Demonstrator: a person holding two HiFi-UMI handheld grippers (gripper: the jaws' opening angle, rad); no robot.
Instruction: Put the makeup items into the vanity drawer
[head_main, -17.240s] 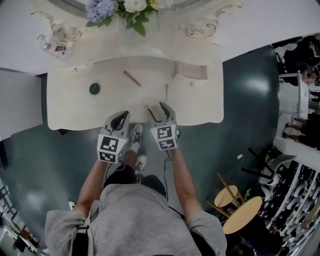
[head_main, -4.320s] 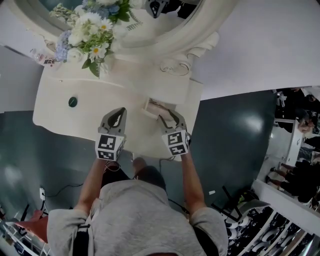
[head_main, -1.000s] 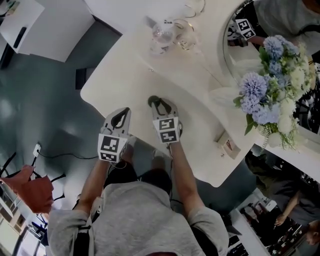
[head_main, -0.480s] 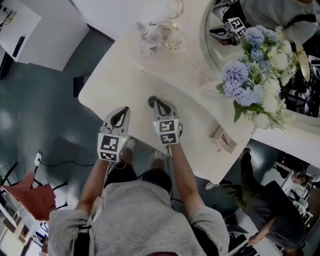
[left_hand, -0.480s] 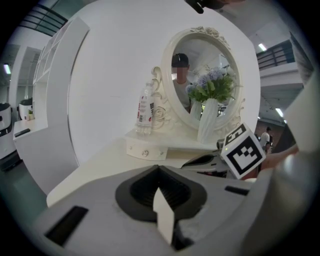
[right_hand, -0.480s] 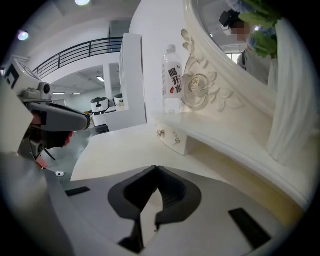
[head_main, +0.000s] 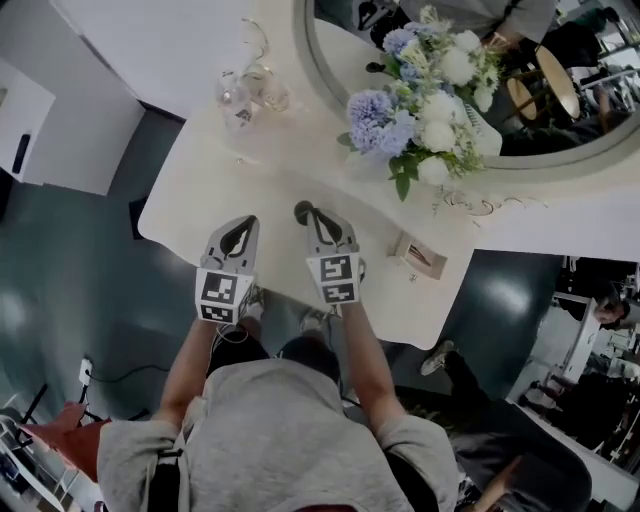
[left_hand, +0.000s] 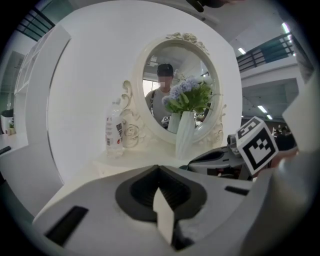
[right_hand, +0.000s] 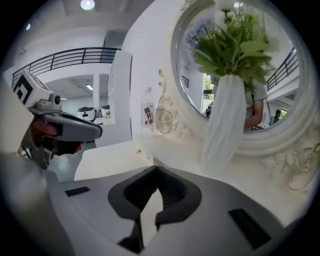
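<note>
A small dark green round compact (head_main: 302, 209) lies on the white vanity top (head_main: 205, 185), and its edge also shows in the left gripper view (left_hand: 186, 163). My right gripper (head_main: 308, 213) is shut on it at the fingertips. In the right gripper view the jaws (right_hand: 156, 169) meet and hide the compact. My left gripper (head_main: 243, 224) hovers just left of it over the table's front edge, shut and empty (left_hand: 159, 170). The small vanity drawer (head_main: 404, 246) stands open to the right, with a pink stick (head_main: 421, 257) inside.
A white vase of blue and white flowers (head_main: 420, 110) stands before the oval mirror (head_main: 530, 120) at the back. A clear bottle (head_main: 237, 95) sits at the back left beside carved scrollwork. Grey floor surrounds the table, and the person's feet are below its front edge.
The right gripper's jaws have closed on the green compact. The head view has swung, so the mirror, flowers and drawer now lie differently in the picture; both grippers keep their places.
</note>
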